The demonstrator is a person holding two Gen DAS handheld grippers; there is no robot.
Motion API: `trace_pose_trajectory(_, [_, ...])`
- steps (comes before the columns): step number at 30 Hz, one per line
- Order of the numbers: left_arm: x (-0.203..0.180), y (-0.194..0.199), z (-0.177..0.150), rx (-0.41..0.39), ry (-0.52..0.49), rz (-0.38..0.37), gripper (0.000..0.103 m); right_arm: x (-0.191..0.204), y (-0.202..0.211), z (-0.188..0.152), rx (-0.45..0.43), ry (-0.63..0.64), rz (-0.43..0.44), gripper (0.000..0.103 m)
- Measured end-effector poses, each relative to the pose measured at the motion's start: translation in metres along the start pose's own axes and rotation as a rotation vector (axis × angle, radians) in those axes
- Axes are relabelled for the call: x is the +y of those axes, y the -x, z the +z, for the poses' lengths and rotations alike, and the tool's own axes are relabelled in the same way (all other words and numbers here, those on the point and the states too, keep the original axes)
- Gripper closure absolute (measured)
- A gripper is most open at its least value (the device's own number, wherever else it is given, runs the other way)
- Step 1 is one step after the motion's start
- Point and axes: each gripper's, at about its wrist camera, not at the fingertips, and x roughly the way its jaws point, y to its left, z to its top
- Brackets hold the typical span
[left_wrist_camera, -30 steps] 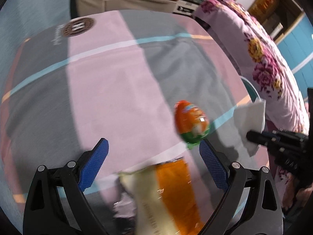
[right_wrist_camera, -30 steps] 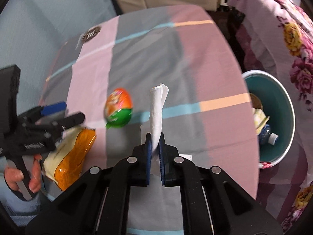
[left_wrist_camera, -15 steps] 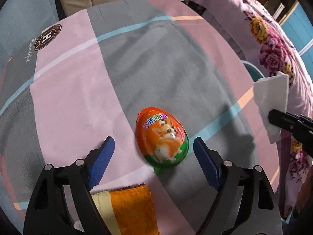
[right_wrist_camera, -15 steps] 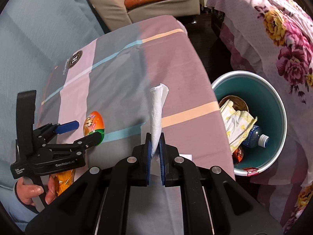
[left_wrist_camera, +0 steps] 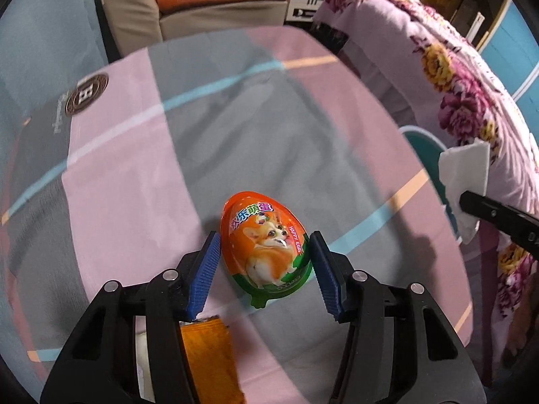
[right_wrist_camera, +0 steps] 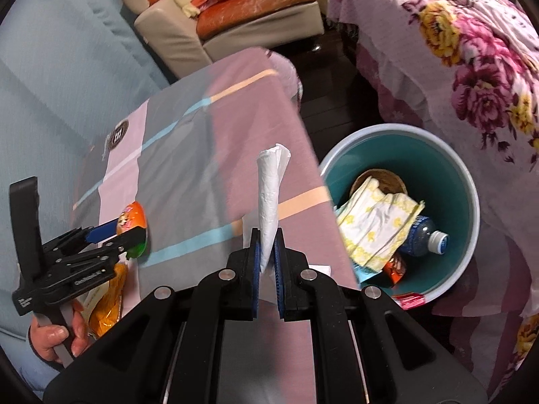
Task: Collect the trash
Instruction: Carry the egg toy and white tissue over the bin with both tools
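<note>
- Two grippers in use. The left gripper (left_wrist_camera: 264,266) straddles the egg-shaped snack pack (left_wrist_camera: 264,249), which lies on the tablecloth (left_wrist_camera: 168,155). Its jaws have just been closing, but a gap seems to remain at each pad, so no grip is confirmed.
- The right gripper (right_wrist_camera: 267,256) is clenched on a white tissue (right_wrist_camera: 269,195), which stands upright between the pads.
- Work done: the bin (right_wrist_camera: 468,202) already holds a bottle (right_wrist_camera: 424,239), a yellow-patterned wrapper (right_wrist_camera: 377,222) and smaller scraps.
- Work left: the tissue, the egg pack and the orange snack bag (left_wrist_camera: 209,360) near the left gripper's base are not yet binned.
- Clearance: the bin stands just beyond the table's edge, below its level; its mouth is open and unobstructed. The flowered bedspread (right_wrist_camera: 471,67) crowds its far side. The tabletop ahead of the egg is bare.
</note>
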Motion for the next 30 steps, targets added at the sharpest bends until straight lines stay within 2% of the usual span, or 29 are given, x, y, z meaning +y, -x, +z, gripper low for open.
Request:
trace_pose_trajectory(6, [-0.04,0.015,0.018,-0.053,-0.054,-0.053,0.048,-0.041,0.029,0.009,-0.071,-0.073,-0.029,0.095])
trace_pose_trajectory(14, [-0.11,0.01,0.047,-0.071,-0.16,-0.122,0.048,-0.091,0.058,0.01,-0.137,-0.159,-0.069,0.095])
trace_pose_trajectory(22, [-0.174,-0.015,0.059,-0.035,-0.261,-0.16,0.048,-0.12,0.059,0.008,-0.145,-0.214,-0.075,0.095])
trace_pose_trajectory(30, [-0.21,-0.042,0.063,0.015,-0.311,-0.179,0.047,-0.147,0.056,0.009,-0.129,-0.242,-0.088,0.095])
